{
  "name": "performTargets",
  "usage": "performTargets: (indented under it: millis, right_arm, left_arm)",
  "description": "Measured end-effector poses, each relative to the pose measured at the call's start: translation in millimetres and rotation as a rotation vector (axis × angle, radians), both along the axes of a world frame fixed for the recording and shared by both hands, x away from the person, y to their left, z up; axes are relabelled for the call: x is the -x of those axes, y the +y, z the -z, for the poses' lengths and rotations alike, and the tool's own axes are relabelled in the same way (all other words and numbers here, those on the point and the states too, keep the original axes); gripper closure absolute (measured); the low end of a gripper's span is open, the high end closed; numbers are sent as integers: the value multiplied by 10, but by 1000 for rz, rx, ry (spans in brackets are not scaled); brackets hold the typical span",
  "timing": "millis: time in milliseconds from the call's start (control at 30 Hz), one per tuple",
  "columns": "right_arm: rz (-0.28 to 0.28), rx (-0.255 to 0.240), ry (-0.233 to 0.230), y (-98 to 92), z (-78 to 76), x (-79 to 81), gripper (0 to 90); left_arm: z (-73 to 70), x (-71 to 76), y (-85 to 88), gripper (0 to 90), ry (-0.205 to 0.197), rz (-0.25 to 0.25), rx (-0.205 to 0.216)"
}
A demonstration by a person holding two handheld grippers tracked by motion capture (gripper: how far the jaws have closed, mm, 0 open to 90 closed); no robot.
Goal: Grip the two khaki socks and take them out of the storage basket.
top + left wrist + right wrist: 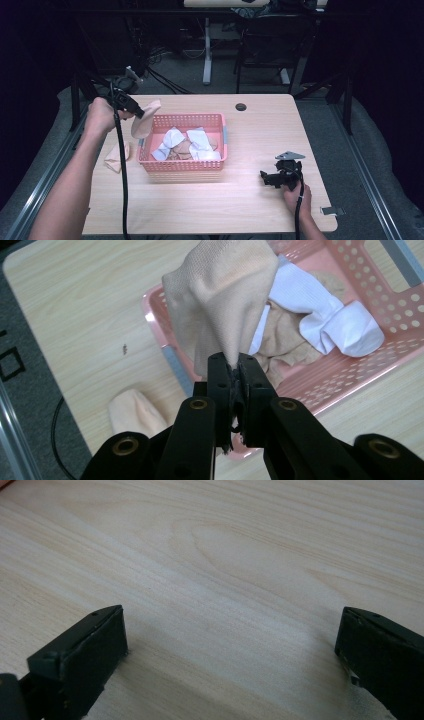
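My left gripper (141, 114) (235, 371) is shut on a beige sock (145, 120) (220, 300), which hangs in the air over the left end of a pink basket (182, 165) (360, 365). White socks (200, 142) (330, 315) and beige ones lie inside the basket. Another beige sock (117, 156) (135, 412) lies on the table left of the basket. My right gripper (266, 178) (230, 645) rests low on the table at the right, jaws wide apart with bare wood between them.
The wooden table (260, 135) has a round cable hole (241, 107) at the back. A small metal plate (332, 211) sits at the front right corner. Chairs and a desk leg stand beyond the table's far edge.
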State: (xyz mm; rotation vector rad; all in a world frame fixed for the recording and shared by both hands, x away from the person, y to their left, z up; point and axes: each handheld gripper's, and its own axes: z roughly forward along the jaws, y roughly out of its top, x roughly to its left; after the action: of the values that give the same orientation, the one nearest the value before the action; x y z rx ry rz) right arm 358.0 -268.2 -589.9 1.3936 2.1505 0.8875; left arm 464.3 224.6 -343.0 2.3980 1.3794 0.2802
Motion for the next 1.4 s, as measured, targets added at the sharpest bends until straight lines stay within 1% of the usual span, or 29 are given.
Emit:
performTargets:
  millis: [200, 233, 400, 600, 667, 933, 1100, 1133, 1200, 1267, 1400]
  right_arm:
    - [-2, 2, -1, -2, 1, 0, 0]
    - [-2, 3, -1, -2, 0, 0, 0]
    - [-1, 3, -1, -2, 0, 0, 0]
    - [0, -1, 0, 0, 0, 1, 0]
    - [0, -2, 0, 1, 0, 1, 0]
    - [0, 0, 0, 0, 0, 1, 0]
    - [0, -1, 0, 1, 0, 1, 0]
    - [1, 0, 0, 1, 0, 1, 0]
    - [1, 0, 0, 1, 0, 1, 0]
    - [1, 0, 1, 0, 0, 1, 0]
    - [2, -1, 5, 1, -4, 2, 0]
  left_arm:
    - [-107, 73, 173, 858, -19, -30, -5]
    - [-123, 83, 199, 857, -17, -33, -8]
    - [-162, 114, 288, 857, -20, -51, -17]
    - [-167, 138, 412, 855, -22, -79, -26]
    - [-164, 146, 468, 855, -17, -90, -26]
    - [-112, 191, 641, 853, -10, -132, -31]
    - [-52, 198, 735, 851, 0, -153, -42]
    - [-30, 199, 748, 851, -3, -161, -35]
    - [18, 192, 785, 851, 7, -167, -37]
    - [61, 184, 800, 850, 8, -174, -41]
    - [202, 147, 833, 848, 35, -182, -43]
